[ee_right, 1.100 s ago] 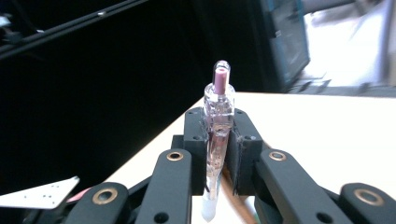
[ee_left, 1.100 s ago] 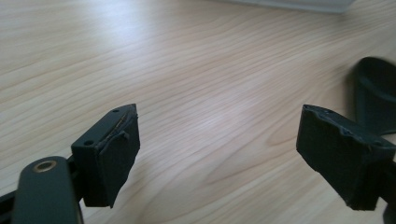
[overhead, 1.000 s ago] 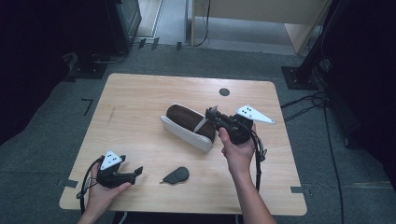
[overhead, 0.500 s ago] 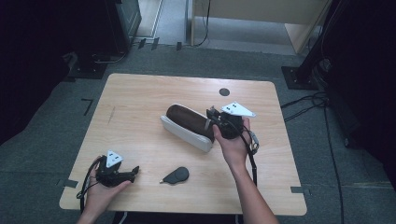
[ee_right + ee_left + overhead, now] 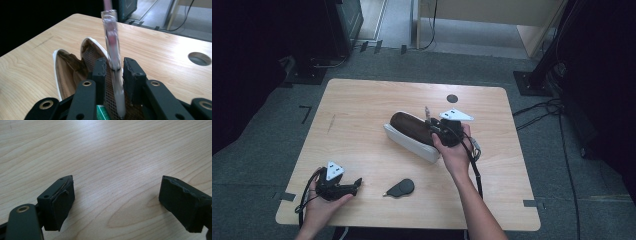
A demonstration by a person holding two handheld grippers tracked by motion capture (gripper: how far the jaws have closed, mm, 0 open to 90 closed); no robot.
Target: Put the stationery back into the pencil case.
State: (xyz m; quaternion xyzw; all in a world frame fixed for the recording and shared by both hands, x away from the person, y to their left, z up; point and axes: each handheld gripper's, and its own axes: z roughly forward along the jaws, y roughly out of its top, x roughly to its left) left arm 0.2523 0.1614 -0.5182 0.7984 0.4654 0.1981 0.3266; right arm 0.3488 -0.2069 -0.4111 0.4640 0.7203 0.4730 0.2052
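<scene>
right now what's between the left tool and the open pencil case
In the high view, a small dark teardrop-shaped object lies on the table between the left tool and the pencil case.

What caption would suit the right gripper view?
Right gripper, jaws just opening, lowers a clear pen into an open pencil case on the wooden table.

From the right gripper view I see the right gripper [image 5: 113, 68] over an open white pouch [image 5: 65, 75] with a brown lining and a mesh pocket [image 5: 93, 57]. A clear pen-like stick [image 5: 113, 47] stands near upright between the jaws; they have just been opening, with a gap on the left pad side. I can't confirm contact on the right pad. The stick's lower end sits down at the mesh. Wooden table [image 5: 160, 52] beyond, with a round hole [image 5: 200, 58] far right.
</scene>
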